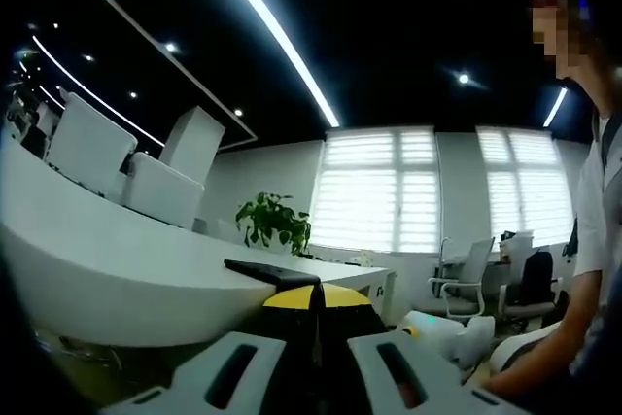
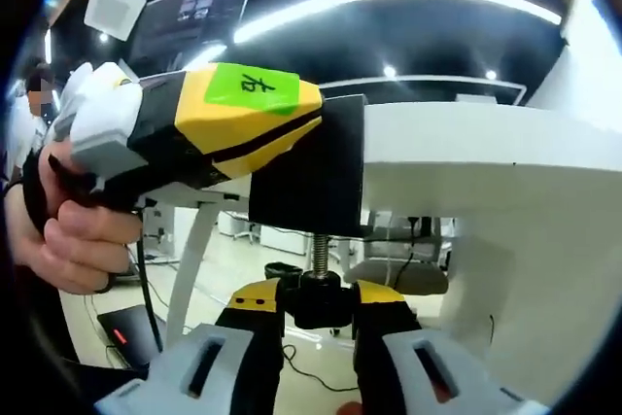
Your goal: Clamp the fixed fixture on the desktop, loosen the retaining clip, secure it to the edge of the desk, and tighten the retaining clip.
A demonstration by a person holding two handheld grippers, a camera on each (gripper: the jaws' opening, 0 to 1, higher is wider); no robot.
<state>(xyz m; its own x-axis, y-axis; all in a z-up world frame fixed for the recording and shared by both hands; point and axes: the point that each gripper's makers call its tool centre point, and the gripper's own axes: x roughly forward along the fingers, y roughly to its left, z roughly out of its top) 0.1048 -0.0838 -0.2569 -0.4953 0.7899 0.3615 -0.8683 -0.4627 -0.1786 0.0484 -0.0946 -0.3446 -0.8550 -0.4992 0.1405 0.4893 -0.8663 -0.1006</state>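
R gripper [image 2: 319, 337] pinches clamp screw knob [image 2: 321, 296], screw axis toward 12; L gripper [image 2: 209, 133] grips clamp [image 2: 311, 167] on desk edge [image 2: 457, 143].

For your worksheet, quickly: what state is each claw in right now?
Left claw: shut on the clamp body.
Right claw: shut on the screw knob.

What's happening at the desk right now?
A person is fitting a black clamp onto the edge of the white desk. The left gripper, held in a hand, holds the clamp body on the desk edge. The right gripper is closed on the screw knob underneath.
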